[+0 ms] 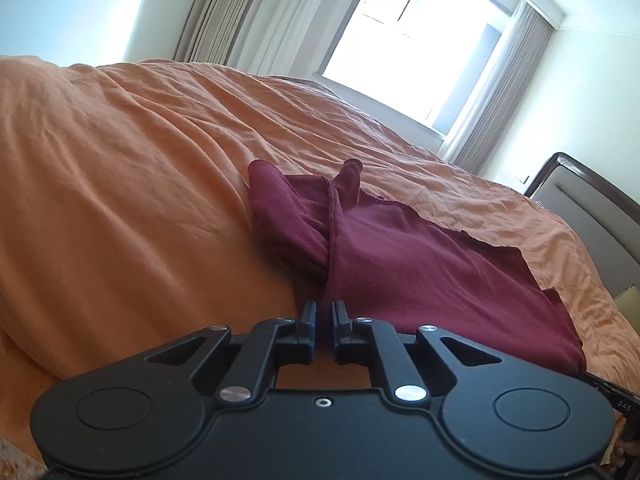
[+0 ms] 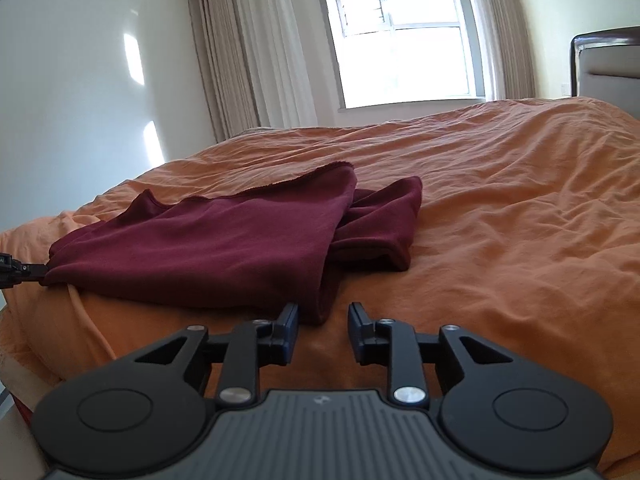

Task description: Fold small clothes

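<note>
One maroon garment (image 2: 224,240) lies roughly doubled near the bed's (image 2: 500,208) edge; further folds remain. Our left gripper (image 1: 323,308) pinches its corner; our right gripper (image 2: 323,312) stands open, empty.

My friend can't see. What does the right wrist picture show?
A dark red cloth lies loosely folded on an orange bed. The right gripper sits open just in front of its near edge. Behind are a window and curtains.
</note>
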`<action>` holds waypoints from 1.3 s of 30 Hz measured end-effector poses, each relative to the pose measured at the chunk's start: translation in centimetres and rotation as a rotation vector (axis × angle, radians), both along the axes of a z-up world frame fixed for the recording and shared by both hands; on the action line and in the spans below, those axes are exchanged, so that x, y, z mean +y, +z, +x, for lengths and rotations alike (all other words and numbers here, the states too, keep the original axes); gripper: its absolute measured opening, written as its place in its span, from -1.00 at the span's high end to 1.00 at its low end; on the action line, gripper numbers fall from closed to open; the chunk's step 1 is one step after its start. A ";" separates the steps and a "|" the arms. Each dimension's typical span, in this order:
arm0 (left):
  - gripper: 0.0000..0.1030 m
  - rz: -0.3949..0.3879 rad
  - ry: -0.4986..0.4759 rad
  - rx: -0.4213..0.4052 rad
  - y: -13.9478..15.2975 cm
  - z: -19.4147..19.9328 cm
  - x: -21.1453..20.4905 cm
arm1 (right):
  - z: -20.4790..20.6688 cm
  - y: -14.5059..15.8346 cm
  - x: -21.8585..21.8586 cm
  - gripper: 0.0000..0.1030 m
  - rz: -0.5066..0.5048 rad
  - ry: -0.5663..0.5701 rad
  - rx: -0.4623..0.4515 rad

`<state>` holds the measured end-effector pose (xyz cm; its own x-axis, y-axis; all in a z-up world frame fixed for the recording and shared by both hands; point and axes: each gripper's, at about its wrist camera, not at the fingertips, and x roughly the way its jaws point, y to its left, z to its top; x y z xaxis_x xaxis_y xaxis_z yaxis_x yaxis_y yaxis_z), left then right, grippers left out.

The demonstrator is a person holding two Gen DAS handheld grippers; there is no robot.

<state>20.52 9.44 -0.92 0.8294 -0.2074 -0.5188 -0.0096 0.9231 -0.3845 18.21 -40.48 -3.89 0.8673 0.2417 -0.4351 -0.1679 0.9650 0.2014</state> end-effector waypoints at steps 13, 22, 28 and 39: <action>-0.86 -0.106 0.131 -0.029 0.2 -2.2 -0.5 | 3.2 2.1 7.7 -0.99 -0.207 -0.077 -0.175; -0.99 -0.123 0.147 -0.006 -0.3 -0.4 -3.8 | 3.7 -2.8 6.7 -1.00 -0.326 -0.252 -0.096; -0.99 -0.227 0.063 -0.007 -1.5 -0.1 -4.9 | 1.0 -2.6 5.3 -1.00 -0.250 -0.227 -0.132; -0.99 -0.356 0.200 -0.079 -3.1 0.9 -4.1 | 3.7 2.5 10.3 -1.00 -0.342 -0.137 -0.234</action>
<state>21.44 5.31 -4.03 0.9061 -0.1931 -0.3765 -0.1325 0.7155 -0.6859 21.93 -30.17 -1.38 0.9662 -0.0058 -0.2577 -0.0372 0.9862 -0.1616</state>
